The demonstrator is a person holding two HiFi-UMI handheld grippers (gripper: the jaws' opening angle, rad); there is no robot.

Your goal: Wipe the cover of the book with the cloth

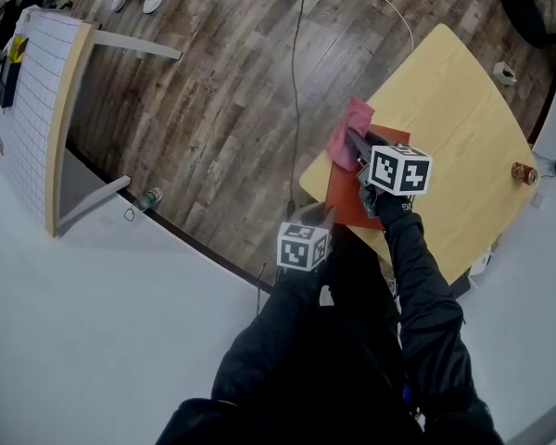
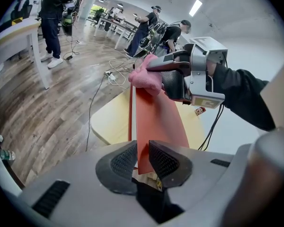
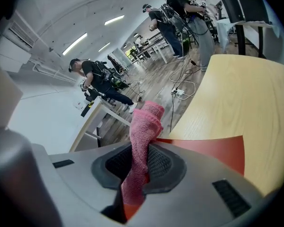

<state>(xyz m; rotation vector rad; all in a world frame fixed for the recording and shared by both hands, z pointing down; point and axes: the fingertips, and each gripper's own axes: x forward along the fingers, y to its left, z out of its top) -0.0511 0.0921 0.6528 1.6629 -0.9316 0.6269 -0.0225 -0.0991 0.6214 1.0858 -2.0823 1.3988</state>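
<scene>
Pale wood tabletop (image 1: pixel 463 100) is bearing everything near its corner, above plank flooring (image 1: pixel 213 109). On it, the left gripper (image 2: pixel 143 159) is pinching the near edge of the red book (image 2: pixel 158 117), a grip only its own view is revealing. The right gripper (image 3: pixel 141 163) is clenching the pink cloth (image 3: pixel 144 126), which the head view is placing at the book's far end.
</scene>
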